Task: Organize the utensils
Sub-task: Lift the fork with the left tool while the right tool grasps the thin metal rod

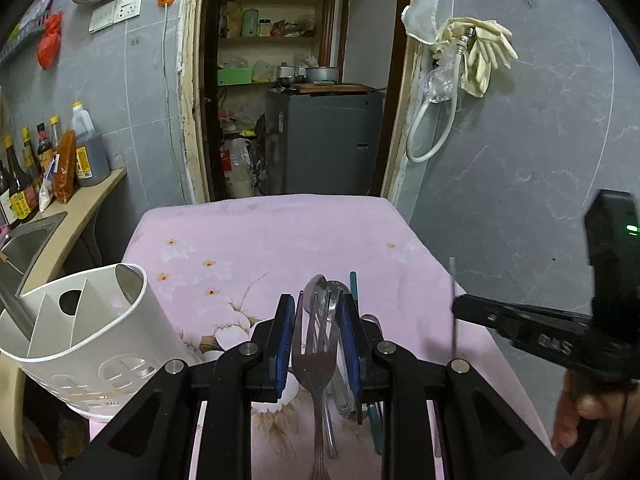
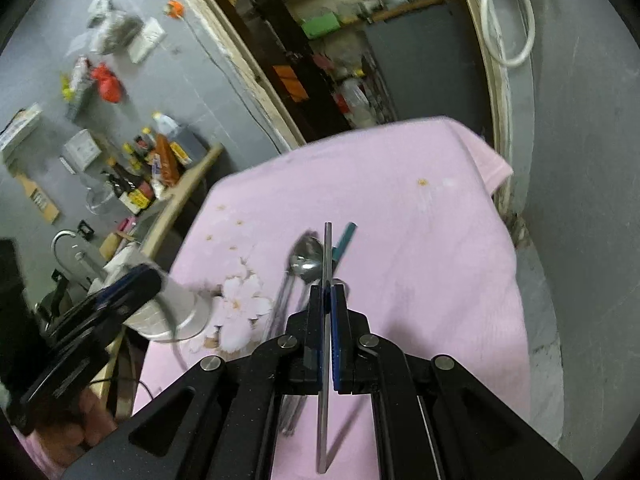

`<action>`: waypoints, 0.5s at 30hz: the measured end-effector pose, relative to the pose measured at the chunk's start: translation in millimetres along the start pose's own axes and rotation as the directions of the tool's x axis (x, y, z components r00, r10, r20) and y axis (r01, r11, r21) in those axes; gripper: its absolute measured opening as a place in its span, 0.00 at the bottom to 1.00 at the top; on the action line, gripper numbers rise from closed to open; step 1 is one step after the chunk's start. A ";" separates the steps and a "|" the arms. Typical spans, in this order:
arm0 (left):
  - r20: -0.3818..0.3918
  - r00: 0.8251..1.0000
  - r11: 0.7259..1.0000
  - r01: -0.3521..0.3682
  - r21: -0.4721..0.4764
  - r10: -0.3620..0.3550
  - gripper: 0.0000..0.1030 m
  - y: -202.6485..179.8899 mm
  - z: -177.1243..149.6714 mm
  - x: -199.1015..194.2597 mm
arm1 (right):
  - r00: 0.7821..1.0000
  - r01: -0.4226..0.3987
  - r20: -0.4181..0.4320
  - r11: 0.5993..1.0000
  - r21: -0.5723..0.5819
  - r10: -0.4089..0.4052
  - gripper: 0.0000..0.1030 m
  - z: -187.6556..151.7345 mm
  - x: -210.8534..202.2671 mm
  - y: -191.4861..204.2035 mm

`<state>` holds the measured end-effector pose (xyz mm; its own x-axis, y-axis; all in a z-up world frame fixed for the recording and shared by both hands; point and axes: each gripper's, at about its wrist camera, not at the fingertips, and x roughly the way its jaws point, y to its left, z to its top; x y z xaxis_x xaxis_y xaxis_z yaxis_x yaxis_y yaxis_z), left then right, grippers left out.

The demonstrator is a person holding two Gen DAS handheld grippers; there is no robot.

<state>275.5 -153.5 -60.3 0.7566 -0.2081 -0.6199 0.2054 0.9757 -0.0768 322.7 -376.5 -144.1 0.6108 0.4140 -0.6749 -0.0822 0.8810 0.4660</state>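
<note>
My left gripper is low over a pile of utensils on the pink cloth, its blue pads either side of a steel fork with gaps showing. A spoon and a teal handle lie in the pile. The white divided utensil holder stands at the left. My right gripper is shut on a thin metal chopstick and holds it above the cloth, over the spoon and teal handle. It shows at the right in the left wrist view.
A sink and a counter with sauce bottles lie to the left. A doorway with shelves and a grey cabinet is behind the table. A hose and gloves hang on the right wall.
</note>
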 end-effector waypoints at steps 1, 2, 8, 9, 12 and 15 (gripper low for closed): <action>0.000 1.000 1.000 -0.003 -0.005 0.003 0.21 0.7 0.7 0.5 | 1.000 -0.007 0.005 1.000 0.009 0.007 0.03 4.5 1.1 -2.0; 0.003 1.000 1.000 -0.006 -0.010 0.006 0.21 1.3 1.3 0.3 | 1.000 -0.006 0.012 1.000 0.001 0.006 0.03 3.9 0.5 -0.2; 0.039 0.999 0.999 -0.010 -0.031 0.011 0.21 3.3 4.0 -12.4 | 0.997 -0.018 0.075 0.996 -0.084 0.025 0.03 5.1 -18.6 23.3; 0.045 0.999 1.000 -0.009 -0.030 0.011 0.21 3.8 4.2 -14.6 | 0.996 -0.019 0.083 0.995 -0.097 0.027 0.03 5.0 -21.8 27.0; 0.062 0.998 1.000 -0.012 -0.025 0.014 0.21 3.1 5.2 -21.4 | 0.994 -0.020 0.108 0.991 -0.131 0.034 0.00 3.4 -31.3 37.5; 0.081 0.997 1.000 -0.014 -0.018 0.015 0.20 3.2 6.7 -28.2 | 0.992 -0.017 0.124 0.987 -0.158 0.037 0.00 2.3 -37.1 46.4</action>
<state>259.0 -144.9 -37.8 0.8077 -0.1980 -0.5554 0.1834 0.9796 -0.0826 298.0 -351.5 -96.1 0.7004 0.4143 -0.5812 -0.2159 0.8991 0.3807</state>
